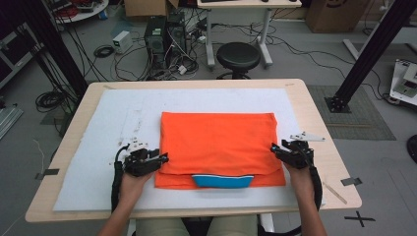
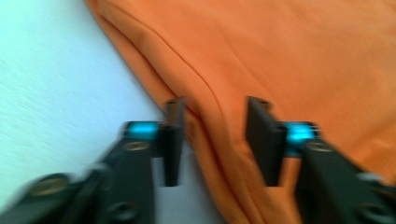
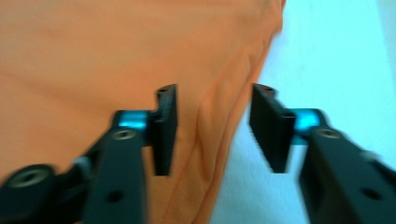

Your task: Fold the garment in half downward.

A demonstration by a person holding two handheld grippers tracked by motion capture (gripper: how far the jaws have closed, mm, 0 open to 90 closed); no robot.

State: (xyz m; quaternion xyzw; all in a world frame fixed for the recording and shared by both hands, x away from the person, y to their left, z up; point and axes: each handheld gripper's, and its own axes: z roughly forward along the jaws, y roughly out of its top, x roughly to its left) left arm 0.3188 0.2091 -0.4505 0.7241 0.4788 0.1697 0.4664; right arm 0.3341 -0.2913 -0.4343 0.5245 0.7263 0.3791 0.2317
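Lying folded on a white sheet (image 1: 98,147) that covers the wooden table (image 1: 314,123), the orange garment (image 1: 219,142) sits between the two claws, with a blue band (image 1: 223,181) peeking from under its near edge.

The left claw (image 1: 162,158) rests at the garment's left side edge, near its near corner. In the left gripper view, the left claw (image 2: 215,140) stands partly open: one jaw is over the white sheet just beside the cloth, the other over the orange fabric, so the folded edge (image 2: 196,107) runs up between the two jaws. The pads do not press on the cloth; there is a clear gap on both sides of the seam. That view is somewhat blurred.

The right claw (image 1: 275,149) sits at the garment's right side edge, roughly level with the left claw. In the right gripper view, the right claw (image 3: 212,126) is likewise partly open, straddling the cloth's edge (image 3: 238,112): one jaw over the orange fabric, the other over the white sheet. The pads are apart from the cloth here as well, gripping nothing.

Each claw is held by a hand coming in from the near side of the table, with a black cable (image 1: 117,172) trailing back along the left forearm.
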